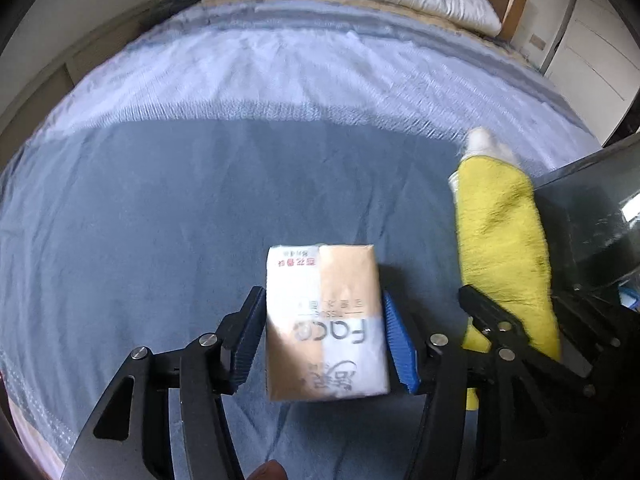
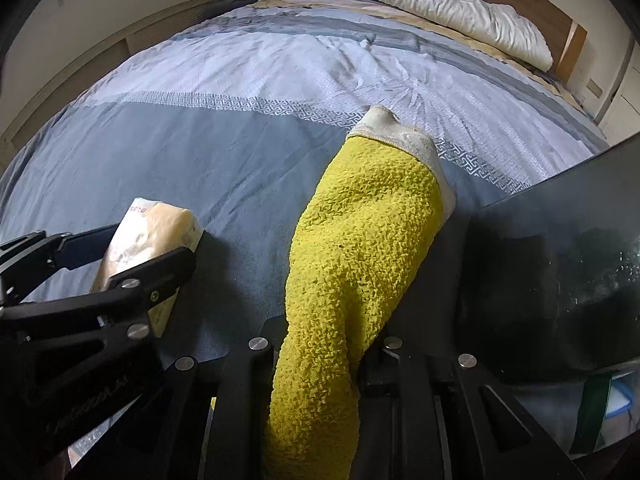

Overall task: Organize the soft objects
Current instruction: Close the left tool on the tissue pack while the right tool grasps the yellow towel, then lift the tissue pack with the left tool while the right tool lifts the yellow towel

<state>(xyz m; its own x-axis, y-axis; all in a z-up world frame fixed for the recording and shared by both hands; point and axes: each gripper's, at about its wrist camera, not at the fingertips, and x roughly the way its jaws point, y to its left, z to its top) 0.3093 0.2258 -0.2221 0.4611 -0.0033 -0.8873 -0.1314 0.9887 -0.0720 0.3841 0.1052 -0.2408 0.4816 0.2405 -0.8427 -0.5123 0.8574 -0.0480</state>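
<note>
My left gripper (image 1: 324, 332) is shut on a tissue pack (image 1: 324, 320), white and tan with printed letters, held above the blue bedspread (image 1: 160, 200). The pack and the left gripper also show at the left of the right wrist view (image 2: 148, 240). My right gripper (image 2: 320, 352) is shut on a yellow fuzzy cloth (image 2: 360, 248) with a white edge, which stands up between the fingers. The same yellow cloth shows at the right of the left wrist view (image 1: 500, 232), with the right gripper's fingers (image 1: 492, 320) around its lower part.
A dark bin or container (image 2: 560, 264) stands at the right, next to the yellow cloth; it also shows in the left wrist view (image 1: 592, 216). White pillows (image 2: 432, 0) lie at the head of the bed by a wooden headboard (image 2: 576, 48).
</note>
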